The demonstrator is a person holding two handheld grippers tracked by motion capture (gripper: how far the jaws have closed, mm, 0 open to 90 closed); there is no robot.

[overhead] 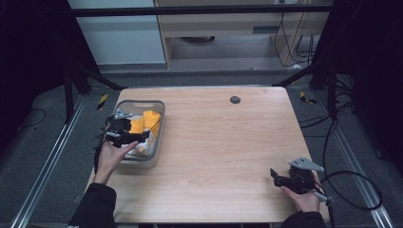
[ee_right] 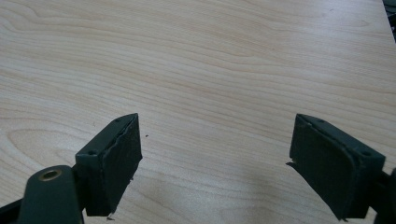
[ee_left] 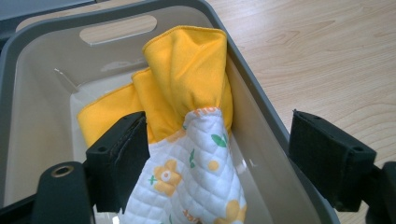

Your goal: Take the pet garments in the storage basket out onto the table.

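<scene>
A grey plastic bin (overhead: 160,124) (ee_left: 42,93) stands at the table's left side. Inside it lie a yellow cloth (overhead: 148,121) (ee_left: 187,70) and a white quilted cloth with orange flowers (overhead: 145,148) (ee_left: 196,172), bunched together against the bin's right wall. My left gripper (overhead: 124,135) (ee_left: 217,158) hovers over the bin, open, its jaws straddling the quilted cloth and the bin's right wall without closing on either. My right gripper (overhead: 280,178) (ee_right: 215,163) is open and empty above bare wood near the table's front right corner.
The light wooden table (overhead: 218,137) (ee_right: 210,56) has a small dark round cap (overhead: 235,99) near its far edge. Cables (overhead: 351,185) trail on the floor to the right, and dark frame legs stand at both back corners.
</scene>
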